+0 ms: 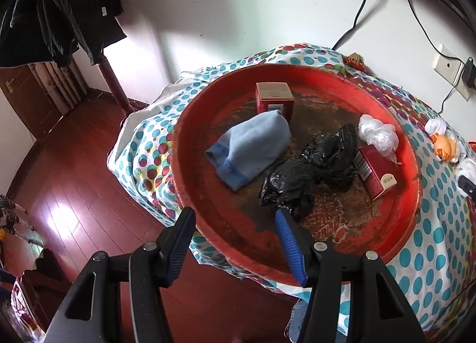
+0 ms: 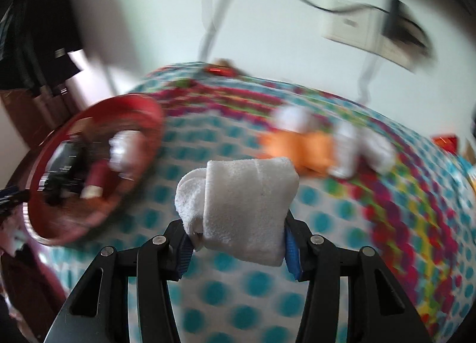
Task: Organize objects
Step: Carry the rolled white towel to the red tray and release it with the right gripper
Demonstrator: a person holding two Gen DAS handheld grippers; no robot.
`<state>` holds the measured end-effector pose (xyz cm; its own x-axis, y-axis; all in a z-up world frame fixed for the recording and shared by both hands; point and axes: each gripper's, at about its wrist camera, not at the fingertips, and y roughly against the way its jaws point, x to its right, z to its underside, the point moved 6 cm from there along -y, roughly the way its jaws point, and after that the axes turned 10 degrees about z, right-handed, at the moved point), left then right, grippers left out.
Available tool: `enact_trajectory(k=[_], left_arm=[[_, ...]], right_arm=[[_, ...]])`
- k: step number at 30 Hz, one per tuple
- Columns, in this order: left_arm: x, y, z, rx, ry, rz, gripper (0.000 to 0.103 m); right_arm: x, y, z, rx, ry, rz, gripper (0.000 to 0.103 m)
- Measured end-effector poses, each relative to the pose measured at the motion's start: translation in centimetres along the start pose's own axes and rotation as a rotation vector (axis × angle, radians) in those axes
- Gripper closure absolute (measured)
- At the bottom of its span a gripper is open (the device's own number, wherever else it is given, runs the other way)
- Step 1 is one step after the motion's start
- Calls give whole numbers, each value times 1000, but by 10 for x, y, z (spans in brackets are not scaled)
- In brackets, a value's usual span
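Observation:
A round red tray (image 1: 214, 218) sits on a polka-dot cloth. It holds a light blue cloth (image 1: 250, 146), black plastic bags (image 1: 312, 170), two red boxes (image 1: 275, 98), (image 1: 376, 171) and a clear plastic wad (image 1: 377, 131). My left gripper (image 1: 235, 215) is open and empty over the tray's near rim. My right gripper (image 2: 238, 235) is shut on a folded white cloth (image 2: 247, 200) and holds it above the polka-dot cloth. The red tray (image 2: 142, 113) lies to its left, blurred.
An orange toy (image 2: 297, 146) and white cloth pieces (image 2: 345, 146) lie on the polka-dot cloth (image 2: 327, 224) beyond my right gripper; the orange toy also shows in the left wrist view (image 1: 444, 146). A wall socket with cables (image 1: 449, 66) is behind. Wooden floor (image 1: 74, 182) lies to the left.

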<state>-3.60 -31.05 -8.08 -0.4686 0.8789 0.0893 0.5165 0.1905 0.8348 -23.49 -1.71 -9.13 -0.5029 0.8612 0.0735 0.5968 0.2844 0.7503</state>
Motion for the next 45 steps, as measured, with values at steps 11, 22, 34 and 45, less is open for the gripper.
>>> enact_trajectory(k=[11,22,34,45], left_arm=[[-15,-1,3,-25,21,-4,45],[-31,1,3,-27,51,-15,45],[-51,2,3,-31,85,-45,45],[-60,-2,4,-49,108,-40,45]], right_arm=[[-124,3,-16,22,177,-115,55],[-171,2,-13,1,249,-158,55],[-212,-5,-2,-31,309,-195,55],[-233,-34,-3,-85,338,-160,55]])
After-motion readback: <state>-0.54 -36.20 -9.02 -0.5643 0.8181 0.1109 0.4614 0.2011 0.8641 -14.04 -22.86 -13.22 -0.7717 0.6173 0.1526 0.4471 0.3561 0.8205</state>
